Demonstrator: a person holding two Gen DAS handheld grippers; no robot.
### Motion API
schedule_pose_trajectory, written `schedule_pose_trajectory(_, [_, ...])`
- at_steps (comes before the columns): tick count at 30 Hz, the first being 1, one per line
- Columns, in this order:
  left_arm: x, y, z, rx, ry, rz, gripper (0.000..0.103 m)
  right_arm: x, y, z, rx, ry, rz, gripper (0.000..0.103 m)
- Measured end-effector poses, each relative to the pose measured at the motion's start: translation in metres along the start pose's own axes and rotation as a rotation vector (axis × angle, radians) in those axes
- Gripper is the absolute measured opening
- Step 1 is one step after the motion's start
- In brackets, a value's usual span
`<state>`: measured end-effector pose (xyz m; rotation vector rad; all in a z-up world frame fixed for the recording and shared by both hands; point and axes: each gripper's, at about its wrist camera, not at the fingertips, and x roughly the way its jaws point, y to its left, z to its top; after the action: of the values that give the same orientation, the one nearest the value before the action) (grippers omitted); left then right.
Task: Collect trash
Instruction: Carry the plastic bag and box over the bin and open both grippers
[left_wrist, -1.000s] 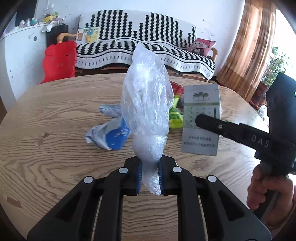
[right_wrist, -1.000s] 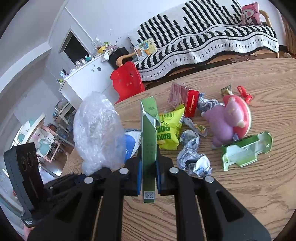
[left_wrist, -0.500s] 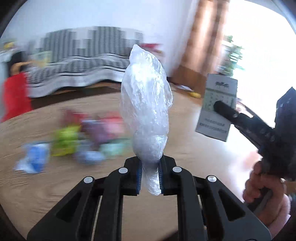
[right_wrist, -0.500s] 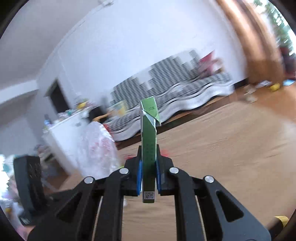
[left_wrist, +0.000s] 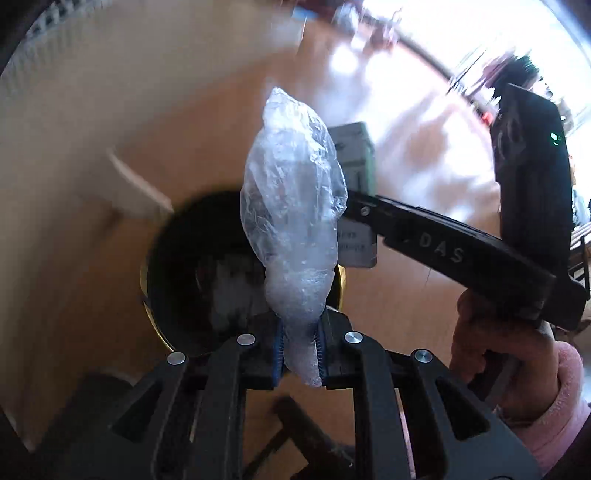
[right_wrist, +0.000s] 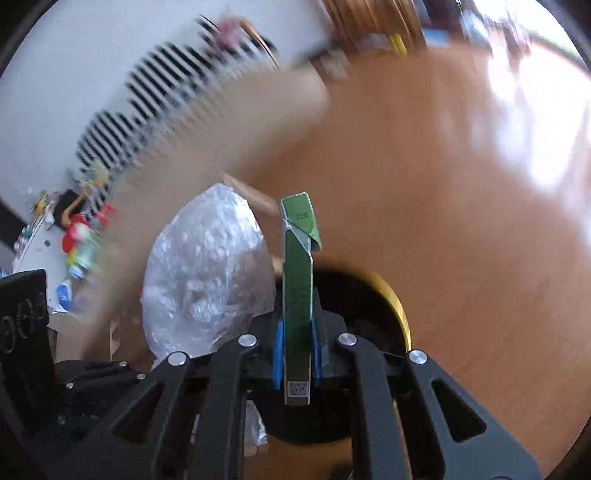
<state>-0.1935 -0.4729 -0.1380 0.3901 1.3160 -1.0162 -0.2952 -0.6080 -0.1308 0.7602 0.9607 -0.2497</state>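
My left gripper (left_wrist: 300, 352) is shut on a crumpled clear plastic bag (left_wrist: 293, 221), which stands upright above a dark round bin with a yellow rim (left_wrist: 177, 280) on the floor. My right gripper (right_wrist: 297, 352) is shut on a flattened green carton (right_wrist: 297, 288), held upright over the same bin (right_wrist: 400, 317). The carton also shows in the left wrist view (left_wrist: 354, 155), behind the bag, with the right gripper's body (left_wrist: 443, 251) beside it. The bag shows in the right wrist view (right_wrist: 207, 273), left of the carton.
Orange-brown wooden floor (right_wrist: 443, 184) lies around the bin. The table edge (left_wrist: 140, 184) is at the left. The striped sofa (right_wrist: 147, 110) and remaining trash on the table (right_wrist: 74, 258) are blurred at the far left. Bright window light falls at the right.
Both grippers have swung away from the table, to the right and down, still holding the bag and the carton. They are now above the bin on the floor.
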Motion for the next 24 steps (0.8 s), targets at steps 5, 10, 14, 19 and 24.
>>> schedule_pose_trajectory(5, [0.035,0.017,-0.012,-0.018,0.082,0.058,0.012,0.03,-0.018,-0.022,0.066,0.06,0.014,0.012])
schedule_pose_trajectory(10, [0.034,0.015,-0.013,-0.032,0.076,0.055,0.012,0.025,-0.017,-0.016,0.066,0.04,0.014,0.012])
schedule_pose_trajectory(14, [0.033,0.025,-0.016,-0.053,0.065,0.011,0.012,0.023,-0.017,-0.015,0.071,0.039,0.018,0.012])
schedule_pose_trajectory(19, [0.028,0.04,-0.026,-0.069,0.044,0.018,0.031,0.017,-0.02,-0.016,0.1,0.036,0.059,0.016])
schedule_pose_trajectory(24, [0.019,0.025,-0.027,-0.051,-0.062,0.049,0.097,-0.014,-0.021,-0.01,0.138,-0.049,0.022,0.097])
